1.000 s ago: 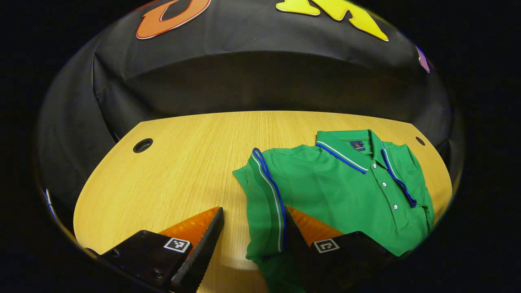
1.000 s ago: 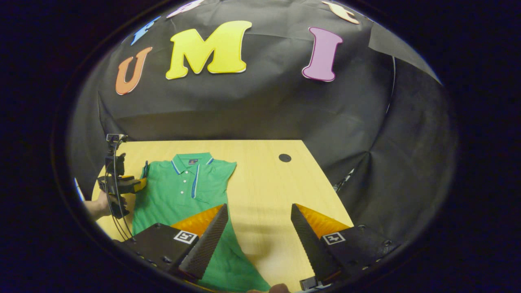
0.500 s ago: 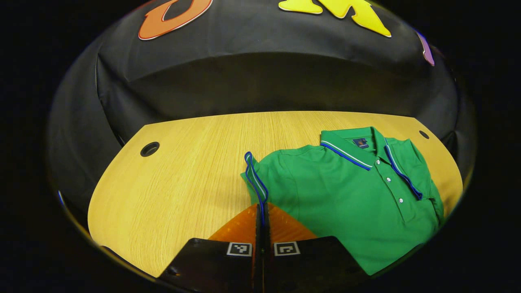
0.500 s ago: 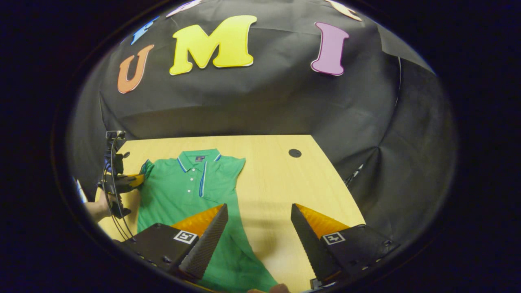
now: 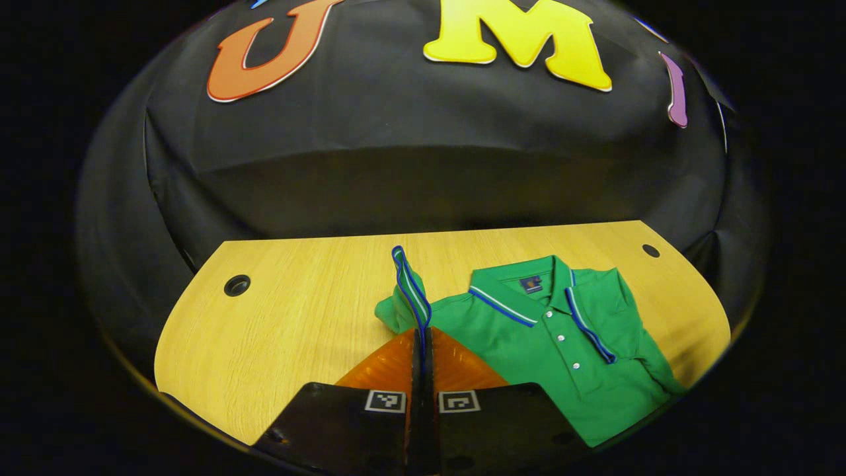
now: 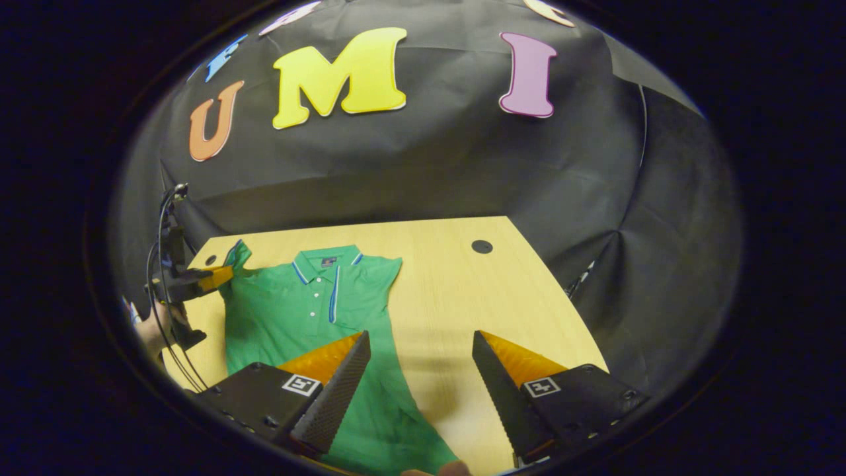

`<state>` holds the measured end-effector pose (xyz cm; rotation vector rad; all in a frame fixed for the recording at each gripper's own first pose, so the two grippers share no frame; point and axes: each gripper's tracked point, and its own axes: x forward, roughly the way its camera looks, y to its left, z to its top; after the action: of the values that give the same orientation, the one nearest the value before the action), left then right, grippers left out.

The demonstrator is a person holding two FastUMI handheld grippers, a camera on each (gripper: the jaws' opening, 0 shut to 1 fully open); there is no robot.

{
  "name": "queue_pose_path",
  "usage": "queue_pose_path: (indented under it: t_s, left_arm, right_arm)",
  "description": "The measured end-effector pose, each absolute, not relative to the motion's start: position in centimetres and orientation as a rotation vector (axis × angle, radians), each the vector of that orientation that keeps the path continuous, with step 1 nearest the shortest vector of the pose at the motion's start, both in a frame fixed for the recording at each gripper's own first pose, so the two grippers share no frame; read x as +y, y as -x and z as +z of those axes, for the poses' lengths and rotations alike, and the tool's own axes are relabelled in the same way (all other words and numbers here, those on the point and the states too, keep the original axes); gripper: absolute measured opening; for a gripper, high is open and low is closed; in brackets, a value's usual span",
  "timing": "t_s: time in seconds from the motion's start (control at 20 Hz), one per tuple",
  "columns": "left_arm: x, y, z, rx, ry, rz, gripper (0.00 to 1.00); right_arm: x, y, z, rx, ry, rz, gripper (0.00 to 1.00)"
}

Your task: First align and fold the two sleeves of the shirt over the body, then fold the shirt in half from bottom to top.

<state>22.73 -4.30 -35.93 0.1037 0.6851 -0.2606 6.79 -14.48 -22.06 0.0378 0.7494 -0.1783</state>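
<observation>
A green polo shirt [image 5: 562, 350] with blue and white trim lies face up on the wooden table [image 5: 297, 330], collar toward the far wall. My left gripper [image 5: 422, 340] is shut on the shirt's striped sleeve cuff [image 5: 410, 291], which stands lifted above the table. In the right gripper view that left gripper [image 6: 221, 276] is at the shirt's [image 6: 297, 317] left shoulder, with the sleeve [image 6: 236, 254] raised. My right gripper [image 6: 420, 360] hangs open over the table just right of the shirt's lower body, with nothing between its fingers. The shirt's right sleeve lies folded over the body.
Two round cable holes [image 5: 236, 285] [image 5: 651, 250] sit near the table's far corners. The black cloth wall stands close behind the table. A hand [image 6: 149, 330] and cables [image 6: 158, 264] show behind the left gripper at the table's left edge.
My left gripper closed on the sleeve cuff and lifted it off the table. The right gripper stayed open and hardly moved.
</observation>
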Motion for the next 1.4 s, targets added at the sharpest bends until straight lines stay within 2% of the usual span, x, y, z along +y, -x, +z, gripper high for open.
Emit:
queue_pose_path:
  t_s: [0.3,0.5,0.6,0.65,0.85,1.15,1.25,1.4]
  left_arm:
    - [-12.7,-21.5,-36.9,0.743,-0.049,-0.327,0.06]
    - [-15.1,-21.0,-37.7,0.765,-0.032,-0.321,0.06]
    - [-16.4,-20.7,-37.0,0.742,0.039,-0.328,0.11]
    - [-16.5,-20.5,-35.9,0.723,0.06,-0.331,0.22]
    - [-14.2,-20.1,-31.7,0.618,0.03,-0.274,1.0]
    - [-9.4,-14.1,-23.4,0.482,0.008,-0.223,1.0]
    - [-7.1,-11.3,-22.8,0.472,-0.034,-0.206,1.0]
    - [-3.9,-6.1,-23.9,0.529,-0.049,-0.193,1.0]
  right_arm:
    - [-17.1,-4.9,-20.6,0.713,-0.049,-0.226,0.95]
    - [-19.0,-3.7,-20.3,0.706,-0.06,-0.261,0.97]
    - [-19.3,-3.6,-20.3,0.705,-0.064,-0.262,0.95]
    - [-19.0,-3.7,-20.4,0.708,-0.065,-0.255,0.96]
    - [-16.4,-4.4,-19.7,0.682,-0.057,-0.174,0.95]
    - [-11.7,-4.7,-17.7,0.598,0.006,0.006,0.96]
    - [-10.7,-3.5,-18.8,0.62,0.016,0.065,0.96]
    - [-11.0,-0.3,-20.6,0.673,0.066,0.088,0.96]
